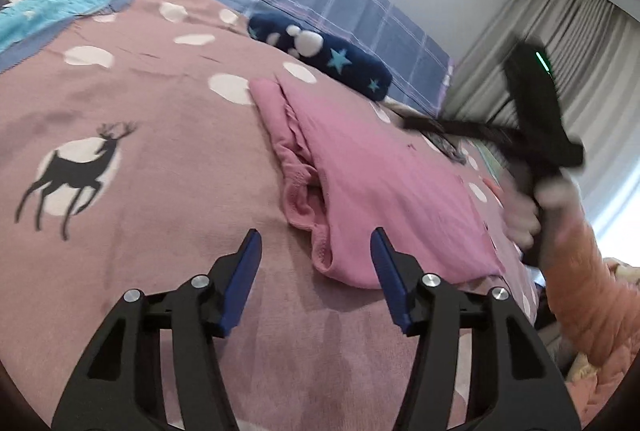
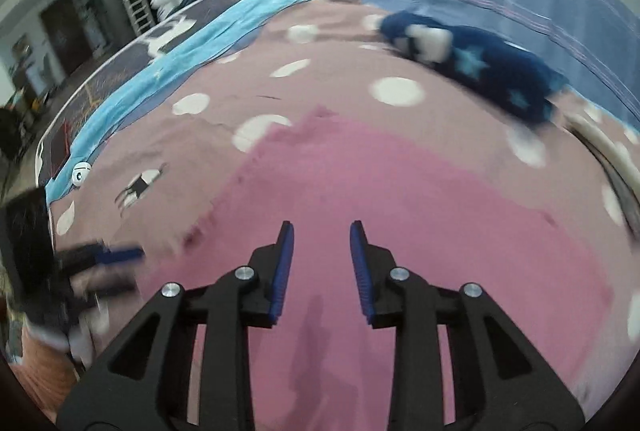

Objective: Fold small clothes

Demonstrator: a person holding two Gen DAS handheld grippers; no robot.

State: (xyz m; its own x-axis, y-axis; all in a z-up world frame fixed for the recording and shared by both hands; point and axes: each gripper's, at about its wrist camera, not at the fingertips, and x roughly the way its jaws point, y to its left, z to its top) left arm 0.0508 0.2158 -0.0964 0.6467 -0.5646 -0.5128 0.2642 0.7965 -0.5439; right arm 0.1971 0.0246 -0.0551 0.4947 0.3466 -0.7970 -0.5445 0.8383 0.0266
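Both the left gripper (image 1: 316, 237) and the right gripper (image 2: 322, 229) hover with jaws apart, gripping nothing.

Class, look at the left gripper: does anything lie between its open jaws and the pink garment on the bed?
Nothing visible does. Only bare mauve spotted blanket separates the left gripper from the pink folded garment.

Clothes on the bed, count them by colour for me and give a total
Pink garment: 1
Navy star-print garment: 1
Total: 2, both lying on the dusty-pink deer blanket.
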